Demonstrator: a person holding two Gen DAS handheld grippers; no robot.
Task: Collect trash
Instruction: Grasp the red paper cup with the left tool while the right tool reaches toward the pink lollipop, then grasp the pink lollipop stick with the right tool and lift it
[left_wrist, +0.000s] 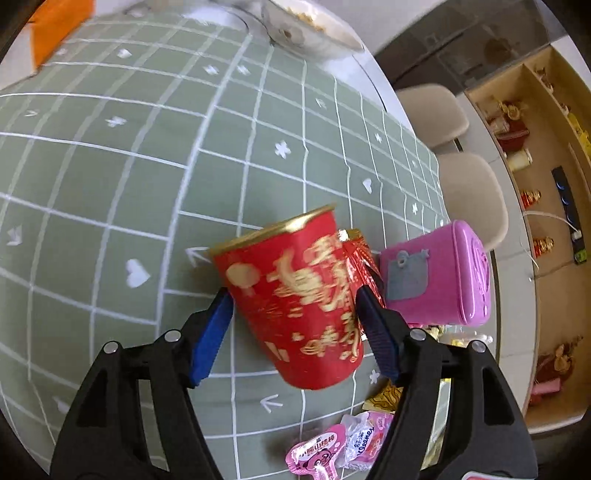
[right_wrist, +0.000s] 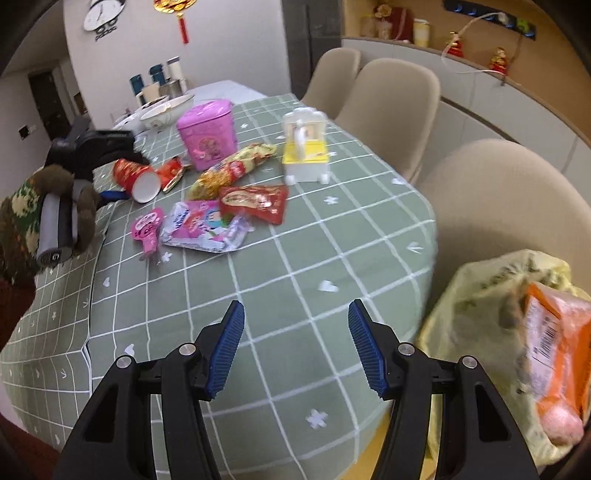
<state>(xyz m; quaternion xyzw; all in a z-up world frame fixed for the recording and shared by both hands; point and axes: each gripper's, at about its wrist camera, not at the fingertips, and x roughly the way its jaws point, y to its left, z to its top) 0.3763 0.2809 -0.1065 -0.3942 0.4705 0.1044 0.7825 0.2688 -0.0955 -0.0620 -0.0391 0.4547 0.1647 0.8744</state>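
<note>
Since the red cup (left_wrist: 295, 299) is light, crushable paper, squeeze mid-wall gently; it's tipped between the left gripper (left_wrist: 293, 297) fingers, near the pink tin (left_wrist: 439, 273). Right gripper (right_wrist: 295, 317) hangs wide, nothing held, over the table (right_wrist: 295, 258).

The tablecloth (right_wrist: 295, 258) is sage green, crossed by a white grid and dotted with white hearts and flowers. The paper cup (left_wrist: 295, 299) is red with gold lettering (gold also on its rim). The tin (left_wrist: 439, 277) is pink; the gripper pads (right_wrist: 227, 350) are blue.
</note>
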